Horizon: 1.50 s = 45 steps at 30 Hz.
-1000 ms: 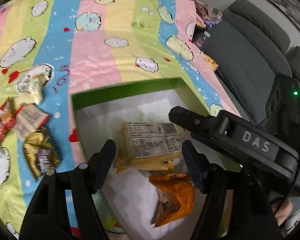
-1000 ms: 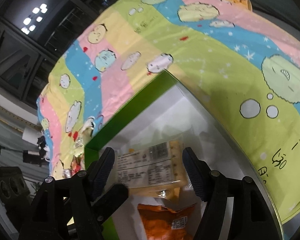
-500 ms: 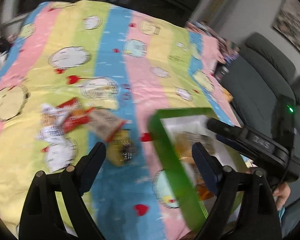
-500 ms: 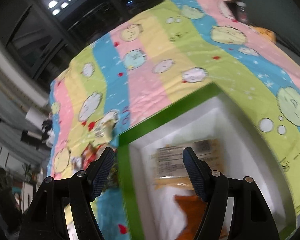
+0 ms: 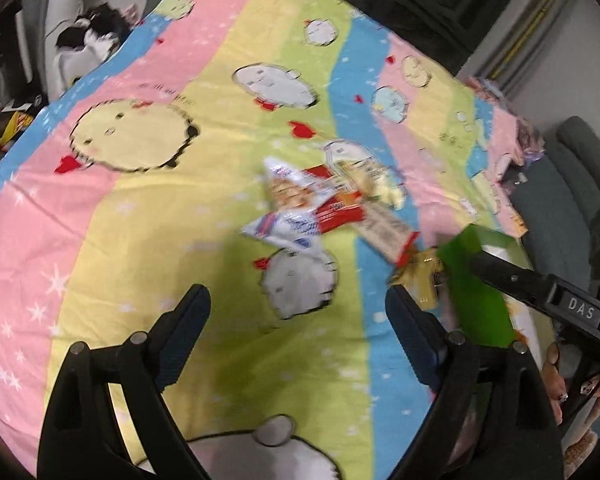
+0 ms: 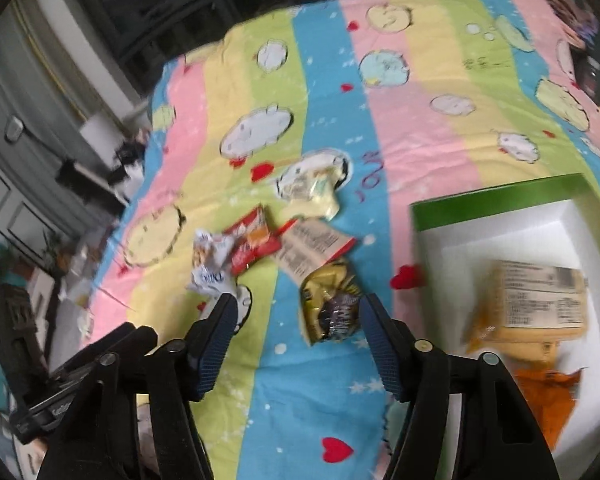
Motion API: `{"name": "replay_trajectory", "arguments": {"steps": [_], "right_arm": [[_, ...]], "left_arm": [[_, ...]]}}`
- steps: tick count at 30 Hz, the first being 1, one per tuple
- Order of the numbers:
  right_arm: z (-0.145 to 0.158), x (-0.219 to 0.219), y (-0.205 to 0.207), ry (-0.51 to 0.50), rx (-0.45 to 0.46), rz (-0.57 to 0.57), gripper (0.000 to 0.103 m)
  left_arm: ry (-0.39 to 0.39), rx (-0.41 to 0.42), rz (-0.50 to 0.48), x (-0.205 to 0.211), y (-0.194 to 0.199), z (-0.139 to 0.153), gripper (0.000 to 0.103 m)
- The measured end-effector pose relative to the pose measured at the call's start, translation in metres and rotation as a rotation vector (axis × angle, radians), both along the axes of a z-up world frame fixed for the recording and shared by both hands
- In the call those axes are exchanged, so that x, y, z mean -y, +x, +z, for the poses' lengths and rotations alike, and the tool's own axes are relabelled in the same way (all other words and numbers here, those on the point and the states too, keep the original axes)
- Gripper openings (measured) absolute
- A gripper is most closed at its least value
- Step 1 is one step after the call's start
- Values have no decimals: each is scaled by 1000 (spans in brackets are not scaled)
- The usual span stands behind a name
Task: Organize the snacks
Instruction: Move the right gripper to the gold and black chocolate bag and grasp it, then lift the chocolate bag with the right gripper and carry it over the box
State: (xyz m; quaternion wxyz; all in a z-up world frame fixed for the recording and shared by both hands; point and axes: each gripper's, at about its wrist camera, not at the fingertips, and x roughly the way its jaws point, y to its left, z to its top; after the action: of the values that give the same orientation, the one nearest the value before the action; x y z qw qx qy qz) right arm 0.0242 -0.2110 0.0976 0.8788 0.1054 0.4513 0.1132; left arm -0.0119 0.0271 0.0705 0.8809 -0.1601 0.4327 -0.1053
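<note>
Now fetching: both tongs, left (image 5: 296, 316) just widened, right (image 6: 296, 320) narrowing, empty; gold packet (image 6: 332, 304) at twelve o'clock needs pinching.

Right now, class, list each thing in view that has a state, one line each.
left hand-held gripper: open, empty, jaws just widened
right hand-held gripper: open, empty, jaws just narrowed
green box: lidless, two packets inside
gold-black packet: loose on cloth
red packet: loose, overlapping neighbours
</note>
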Motion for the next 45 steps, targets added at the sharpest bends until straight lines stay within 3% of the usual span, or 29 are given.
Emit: {"name": "replay_trajectory", "arguments": {"steps": [4,8,12,17,22,25,28,33,35,37,41,45], "right_arm": [[-26,-16,15,-99,-56,-26,63],[-40,-24,22,-231,-47,-57,61],[-54,-21,29,-257,-81,-83,54],[-52,-19,24,-186,-84,-68,48],[-48,-33,13,21,-143,105,47],[-52,-47,9,101,-182,194,48],[-60,-62,7,116,-222,258,48],[-58,-66,4,83,-222,257,53],[-48,-57,0,113,-196,238,65],[-39,-45,0,137,-169,224,69],[-29,-27,1,208,-140,188,69],[-42,-24,6,288,-203,177,69]], "left_arm": [[-3,-14,2,-7,2,-7,89],[-6,-29,1,-10,4,-14,89],[9,-31,20,-13,6,-16,89],[-2,-30,20,-15,7,-15,89],[-27,-39,32,-21,8,-16,89],[-37,-39,47,-26,7,-15,89],[-52,-39,54,-30,6,-13,89],[-60,-51,23,-25,6,-15,89],[-67,-54,1,-22,6,-15,89],[-83,-54,-28,-18,6,-15,89],[-107,-59,-101,-4,4,-15,89],[-118,-80,-185,19,1,-22,88]]}}
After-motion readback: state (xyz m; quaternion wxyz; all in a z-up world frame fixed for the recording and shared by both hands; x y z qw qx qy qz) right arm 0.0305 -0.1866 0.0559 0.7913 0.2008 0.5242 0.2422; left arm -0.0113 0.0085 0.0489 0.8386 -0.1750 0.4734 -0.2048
